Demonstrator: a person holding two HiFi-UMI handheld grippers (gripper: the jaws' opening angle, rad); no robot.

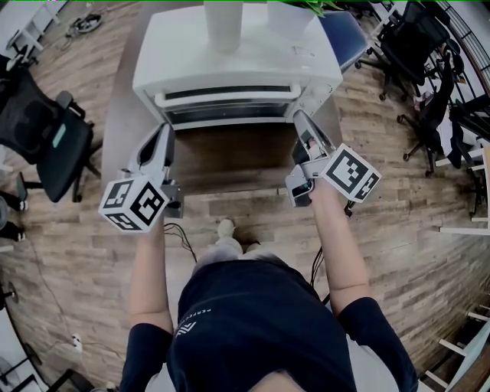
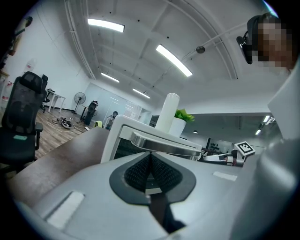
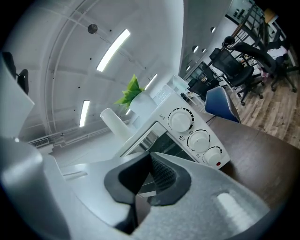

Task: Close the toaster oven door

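A white toaster oven (image 1: 237,57) stands at the far side of a brown table (image 1: 230,164). Its door looks upright against the front, with the silver handle (image 1: 228,96) across the top. My left gripper (image 1: 164,132) is shut and empty, just off the oven's front left corner. My right gripper (image 1: 300,117) is also shut and empty, close to the front right corner by the knobs. In the left gripper view the shut pads (image 2: 151,154) point at the handle (image 2: 164,143). The right gripper view has the pads (image 3: 151,158) before the door and three knobs (image 3: 199,139).
A white cylinder (image 1: 223,23) and a potted plant (image 1: 291,15) stand on top of the oven. A black office chair (image 1: 46,138) is left of the table, a blue chair (image 1: 344,34) and more black chairs (image 1: 413,46) to the right. Cables lie on the wooden floor.
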